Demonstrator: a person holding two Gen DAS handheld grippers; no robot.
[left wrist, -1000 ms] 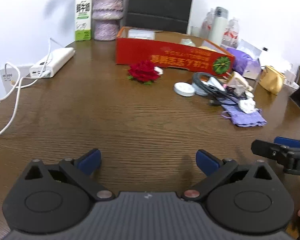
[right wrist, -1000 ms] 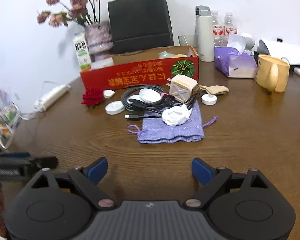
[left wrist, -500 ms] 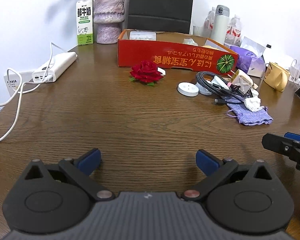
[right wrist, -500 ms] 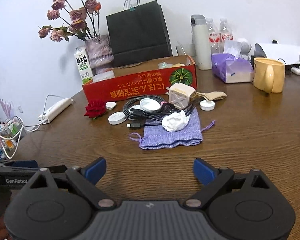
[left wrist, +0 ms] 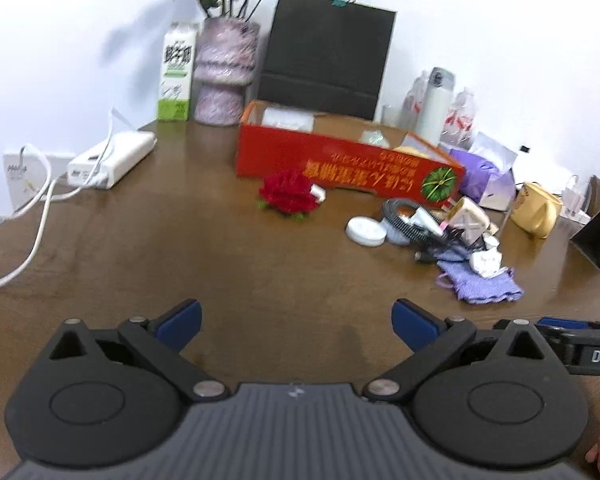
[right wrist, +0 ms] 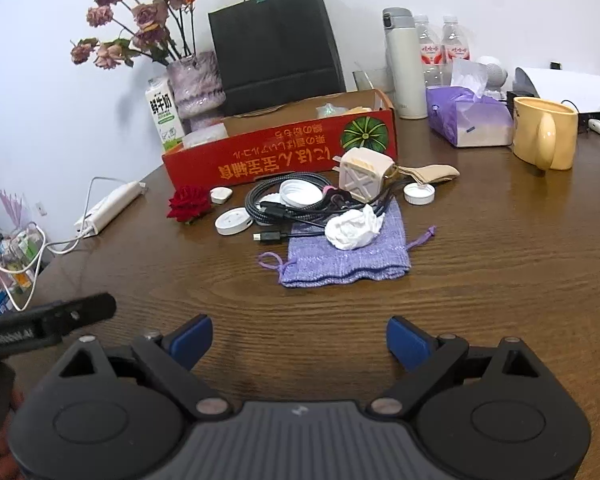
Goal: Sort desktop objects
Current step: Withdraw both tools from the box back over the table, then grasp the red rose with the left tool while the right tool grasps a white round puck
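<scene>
Brown wood with a wavy grain makes up the table (left wrist: 228, 264) in the left wrist view. The left gripper (left wrist: 296, 322) hovers low over bare wood, its blue fingers spread wide with nothing between them. Far ahead sits a long red box (left wrist: 340, 164) made of card, its long side running across from left to right. A soft red rose (left wrist: 288, 196) lies just in front of the box. Ahead and to the right is a round white lid (left wrist: 366, 231), touching a messy pile of black cables (left wrist: 412, 224).

From the right wrist view, the right gripper (right wrist: 299, 340) is also wide apart and holds nothing. Straight ahead lies a flat purple knit pouch (right wrist: 348, 252), its string end pointing left. A crumpled white paper ball (right wrist: 354, 228) rests on its far edge. Behind that stands a square cream plug block (right wrist: 364, 174), tilted. Ahead to the right stands a smooth yellow mug (right wrist: 544, 136), handle facing the gripper.
</scene>
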